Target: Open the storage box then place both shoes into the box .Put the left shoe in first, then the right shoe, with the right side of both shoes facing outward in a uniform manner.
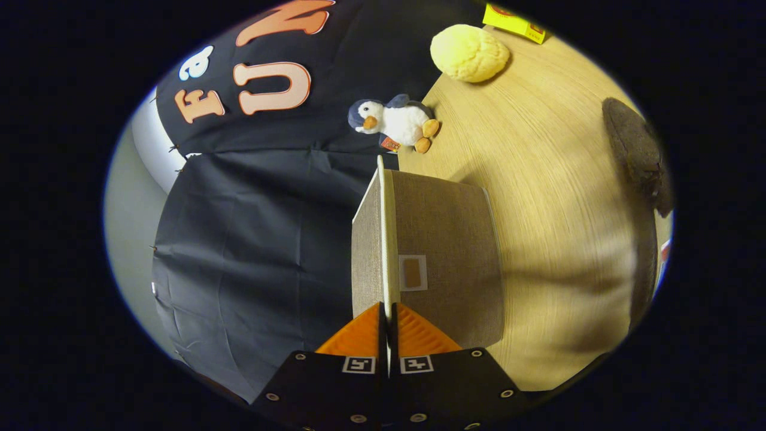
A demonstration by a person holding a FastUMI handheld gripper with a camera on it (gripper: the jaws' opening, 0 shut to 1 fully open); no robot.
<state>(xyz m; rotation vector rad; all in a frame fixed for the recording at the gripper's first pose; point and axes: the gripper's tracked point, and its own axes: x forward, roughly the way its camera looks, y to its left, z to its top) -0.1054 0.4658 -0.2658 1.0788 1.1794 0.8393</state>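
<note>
Ahead, gripper [388,320] pinching storage box [446,257] lid [388,239]; penguin toy [398,124] beyond.

We record a beige woven storage box [446,239], white-edged lid [388,239], a pale wood-grain table [556,179], and a blue-white penguin toy [395,123].

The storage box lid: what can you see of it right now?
The lid is a flat panel covered in greyish-brown woven fabric with a pale edge. It is swung partly away from the storage box, edge-on to the camera. The gripper is shut on its near edge, both fingers pressing it. A small label patch sits on the box just beside it.
</note>
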